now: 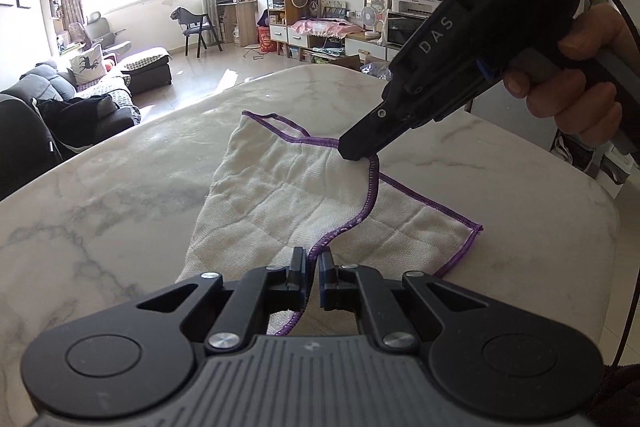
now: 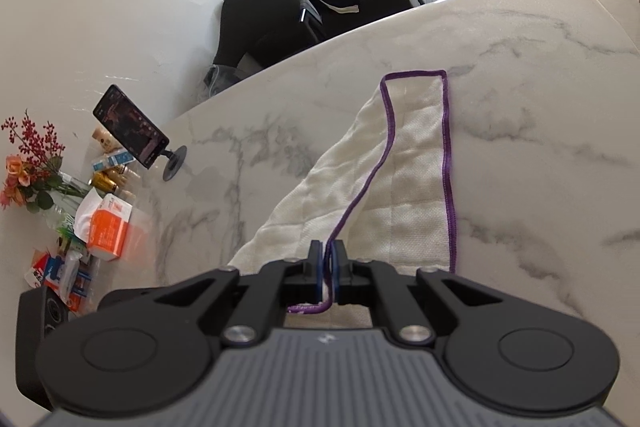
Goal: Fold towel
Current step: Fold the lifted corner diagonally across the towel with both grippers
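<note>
A white towel point(image 1: 280, 203) with a purple stitched hem lies partly folded on the marble table point(image 1: 120, 195). My left gripper point(image 1: 314, 259) is shut on the hem at the towel's near edge. In the left wrist view my right gripper point(image 1: 356, 155), held by a hand, pinches the lifted upper layer at its hem farther back. In the right wrist view the towel point(image 2: 416, 179) stretches away over the table point(image 2: 540, 155), and my right gripper point(image 2: 330, 255) is shut on its purple hem, a corner of which hangs behind the pads.
A phone on a stand point(image 2: 132, 133), flowers point(image 2: 28, 167), boxes and small bottles point(image 2: 108, 227) crowd the table's left end. A dark sofa point(image 1: 60, 107) stands beyond the table's far edge. Shelves and furniture line the far wall point(image 1: 320, 23).
</note>
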A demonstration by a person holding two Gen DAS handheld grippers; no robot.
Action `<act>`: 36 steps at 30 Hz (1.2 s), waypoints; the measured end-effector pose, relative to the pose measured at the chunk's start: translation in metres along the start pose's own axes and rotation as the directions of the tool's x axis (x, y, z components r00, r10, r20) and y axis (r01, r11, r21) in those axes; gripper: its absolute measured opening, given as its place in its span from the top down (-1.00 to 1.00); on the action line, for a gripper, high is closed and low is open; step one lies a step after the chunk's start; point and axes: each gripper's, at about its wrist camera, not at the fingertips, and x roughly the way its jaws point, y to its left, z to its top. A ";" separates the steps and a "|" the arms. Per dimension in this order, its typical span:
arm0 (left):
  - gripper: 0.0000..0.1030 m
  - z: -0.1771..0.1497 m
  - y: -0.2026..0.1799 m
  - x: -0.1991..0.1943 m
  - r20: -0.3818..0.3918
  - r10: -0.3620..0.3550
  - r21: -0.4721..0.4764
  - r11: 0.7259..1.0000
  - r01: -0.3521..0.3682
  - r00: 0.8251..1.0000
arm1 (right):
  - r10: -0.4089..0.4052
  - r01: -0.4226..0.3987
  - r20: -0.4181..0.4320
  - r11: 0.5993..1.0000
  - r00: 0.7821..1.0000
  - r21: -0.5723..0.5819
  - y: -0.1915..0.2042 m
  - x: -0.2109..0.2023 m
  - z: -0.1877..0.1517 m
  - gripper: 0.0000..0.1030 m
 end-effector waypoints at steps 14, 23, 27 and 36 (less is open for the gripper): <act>0.89 -0.003 -0.031 -0.003 -0.016 -0.035 0.054 0.998 0.035 0.999 | -0.029 0.029 -0.001 0.999 1.000 0.023 -0.026 -0.020 -0.020 0.91; 0.89 -0.002 -0.026 -0.021 -0.001 -0.035 0.068 0.997 0.035 0.999 | -0.009 0.009 -0.010 1.000 1.000 0.011 -0.025 -0.032 -0.034 0.91; 0.88 -0.007 -0.032 -0.021 -0.023 -0.042 0.092 0.995 0.044 0.999 | -0.017 0.017 -0.032 1.000 0.999 0.004 -0.027 -0.028 -0.042 0.90; 0.88 -0.004 -0.032 -0.023 -0.029 -0.057 0.111 0.992 0.060 0.998 | -0.032 0.033 -0.034 0.999 0.999 0.015 -0.036 -0.031 -0.053 0.90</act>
